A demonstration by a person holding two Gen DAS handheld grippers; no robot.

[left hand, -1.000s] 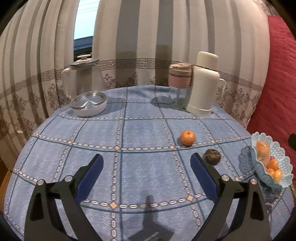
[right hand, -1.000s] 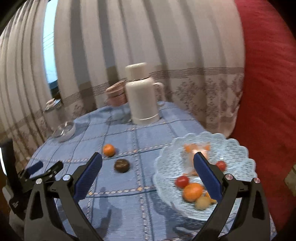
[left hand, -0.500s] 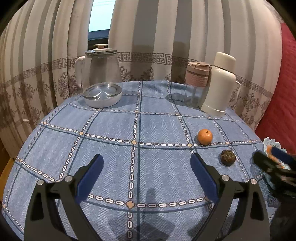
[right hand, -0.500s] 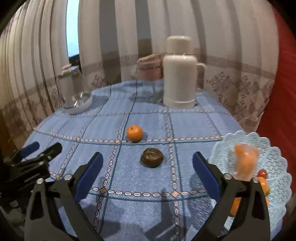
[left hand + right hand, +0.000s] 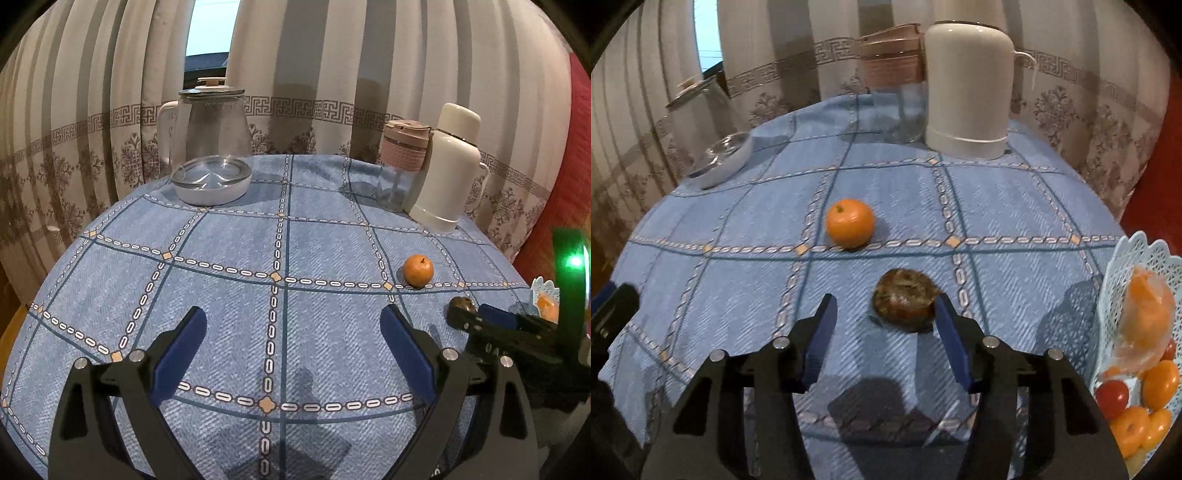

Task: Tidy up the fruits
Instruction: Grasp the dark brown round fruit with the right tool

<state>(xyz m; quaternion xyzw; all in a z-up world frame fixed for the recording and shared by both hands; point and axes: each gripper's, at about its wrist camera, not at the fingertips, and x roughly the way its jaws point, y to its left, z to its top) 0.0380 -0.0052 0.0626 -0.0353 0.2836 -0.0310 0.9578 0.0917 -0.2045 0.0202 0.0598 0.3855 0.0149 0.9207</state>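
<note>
Against striped curtains, a blue checked tablecloth point(image 5: 1015, 206) is seen with two loose fruits. The dark brown fruit point(image 5: 905, 299) lies just ahead of the right gripper point(image 5: 884, 339), toward its right-hand jaw, jaws spread and empty. The orange point(image 5: 850, 222) sits beyond. The left gripper point(image 5: 291, 354), likewise spread, is farther off.
</note>
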